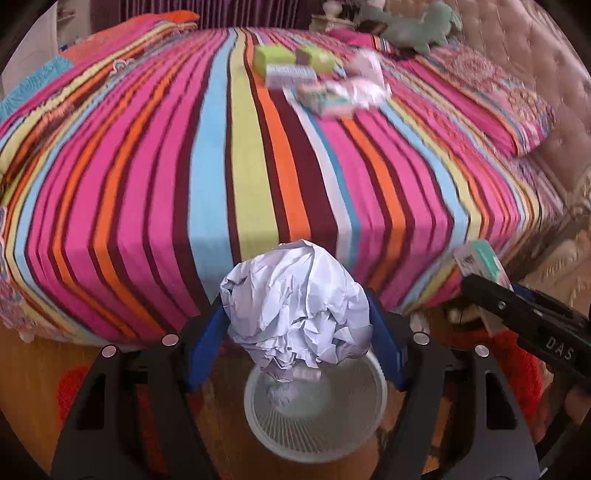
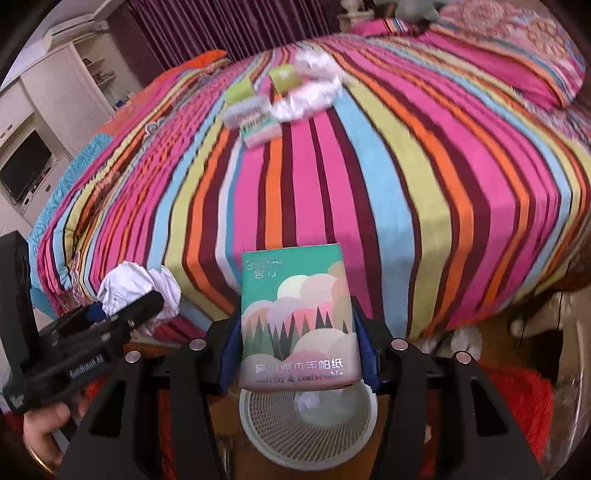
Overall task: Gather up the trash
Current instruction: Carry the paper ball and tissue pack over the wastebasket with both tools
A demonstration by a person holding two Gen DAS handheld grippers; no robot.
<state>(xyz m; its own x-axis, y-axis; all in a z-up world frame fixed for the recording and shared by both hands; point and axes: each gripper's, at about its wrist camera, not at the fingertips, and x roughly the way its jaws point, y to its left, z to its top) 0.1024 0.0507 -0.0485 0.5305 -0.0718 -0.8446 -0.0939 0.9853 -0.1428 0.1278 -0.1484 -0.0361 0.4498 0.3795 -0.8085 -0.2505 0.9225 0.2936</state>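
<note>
Left gripper (image 1: 297,325) clamps paper ball (image 1: 295,306) | right gripper (image 2: 297,332) clamps tissue pack (image 2: 295,317) | basket (image 2: 255,432) below

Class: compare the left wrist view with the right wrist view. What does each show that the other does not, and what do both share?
Only the left wrist view shows the green plush toy whole, beside a padded headboard. Only the right wrist view shows a white cabinet with a dark screen, and the tissue pack face on. Both show the striped bed, the white basket on the floor, the crumpled paper ball in the left gripper, and the right gripper.
</note>
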